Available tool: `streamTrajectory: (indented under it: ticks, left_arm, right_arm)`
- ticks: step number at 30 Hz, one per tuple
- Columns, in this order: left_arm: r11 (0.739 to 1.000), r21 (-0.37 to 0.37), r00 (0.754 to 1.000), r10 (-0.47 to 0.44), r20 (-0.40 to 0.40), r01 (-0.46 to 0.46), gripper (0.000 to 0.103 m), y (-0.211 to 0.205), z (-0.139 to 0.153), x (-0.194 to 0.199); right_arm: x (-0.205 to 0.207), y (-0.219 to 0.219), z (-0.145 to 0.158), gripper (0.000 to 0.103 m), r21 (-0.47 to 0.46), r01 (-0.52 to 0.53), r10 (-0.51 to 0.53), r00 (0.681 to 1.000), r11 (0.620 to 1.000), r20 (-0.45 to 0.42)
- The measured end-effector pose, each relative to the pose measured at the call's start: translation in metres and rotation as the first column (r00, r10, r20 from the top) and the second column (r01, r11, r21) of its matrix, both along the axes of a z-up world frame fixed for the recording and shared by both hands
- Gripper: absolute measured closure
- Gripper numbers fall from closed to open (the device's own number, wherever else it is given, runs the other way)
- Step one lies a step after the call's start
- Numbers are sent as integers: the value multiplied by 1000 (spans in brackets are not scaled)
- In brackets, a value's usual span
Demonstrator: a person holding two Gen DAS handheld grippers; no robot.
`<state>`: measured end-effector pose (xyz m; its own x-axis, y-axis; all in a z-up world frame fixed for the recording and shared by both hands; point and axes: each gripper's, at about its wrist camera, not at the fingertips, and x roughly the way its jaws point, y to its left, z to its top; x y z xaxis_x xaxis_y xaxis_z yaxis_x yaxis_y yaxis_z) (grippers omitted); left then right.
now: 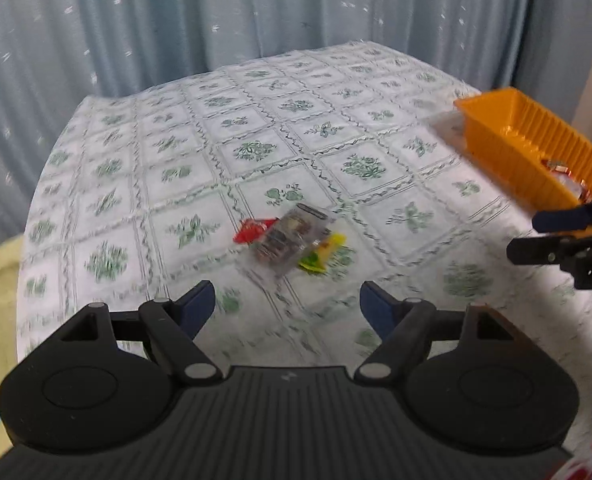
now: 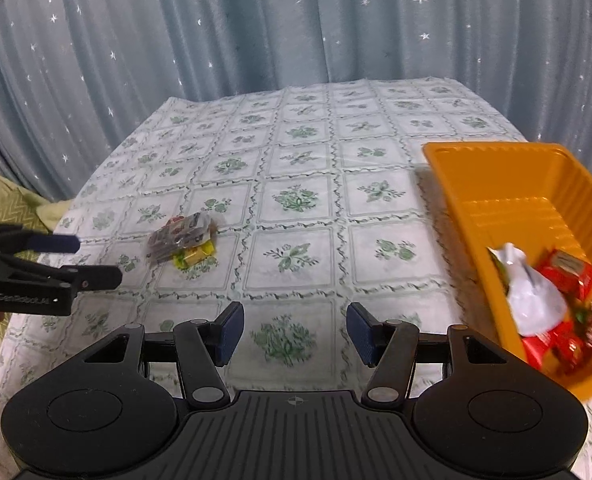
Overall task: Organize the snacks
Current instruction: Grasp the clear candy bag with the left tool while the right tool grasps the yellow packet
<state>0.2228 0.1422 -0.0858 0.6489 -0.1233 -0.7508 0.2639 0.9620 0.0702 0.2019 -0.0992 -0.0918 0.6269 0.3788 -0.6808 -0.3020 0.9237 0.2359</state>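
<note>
Snacks: small pile on the table, well ahead of the left gripper and roughly in line with the gap between its fingers. The pile is a clear packet lying on top, a red packet sticking out on its left and a yellow packet on its right, all touching. Frame is motion-blurred, so labels are unreadable.

Left gripper: fingers spread wide, nothing between the blue pads, not touching the pile.

Right gripper: fingers apart, narrower than the left, empty; only bare tablecloth between the pads. In its view the same pile sits ahead and well to the left of the fingers, near the left gripper's tips coming in from the left edge.

Orange tray: just right of the right gripper's fingers and ahead of them, on the table. Its near end holds a white pouch and several red packets, piled together and touching; the far end is bare. In the left wrist view the tray is far right of the fingers, with the right gripper's tips in front of its near end.

Background: blue-grey curtain with small stars behind the table.
</note>
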Motion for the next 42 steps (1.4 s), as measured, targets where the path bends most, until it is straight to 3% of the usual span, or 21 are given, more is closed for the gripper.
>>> streamTrajectory:
  ticks: [4,11,14,25,29,34,37,40,42]
  left_arm:
    - [998,-1,998,-63,-5,63,37,6,-11,27]
    - [990,-6,989,-144,-31,144,39,9,-34,62]
    - [987,-16,986,-158,-51,157,51,11,-39,72]
    - [987,-22,984,-158,-81,157,70,2,-37,60]
    - [998,-45,996,-42,-73,38,71,7,-33,39]
    - [994,12,992,110,-60,-109,71,21,-38,17]
    - [994,-16,993,102,-63,-104,70,26,-38,16]
    - [996,-30,995,79,-67,-82,57,29,-38,20]
    - [997,-32,996,70,-59,-72,57,30,-39,25]
  right_arm:
    - [14,10,-8,46,-11,-11,10,1000,1000,-8]
    - [25,19,-23,46,-25,-16,16,1000,1000,-24]
    - [28,20,-30,46,-30,-15,14,999,999,-36]
    - [32,23,-41,46,-34,-12,10,998,999,-56]
    - [34,25,-40,46,-29,-10,8,999,1000,-52]
    - [37,32,-37,46,-22,-19,18,999,1000,-45]
    - [40,39,-38,46,-19,-30,29,999,999,-41]
    - [43,47,-38,46,-15,-39,38,999,999,-36]
    - [45,51,-38,46,-12,-39,38,999,999,-38]
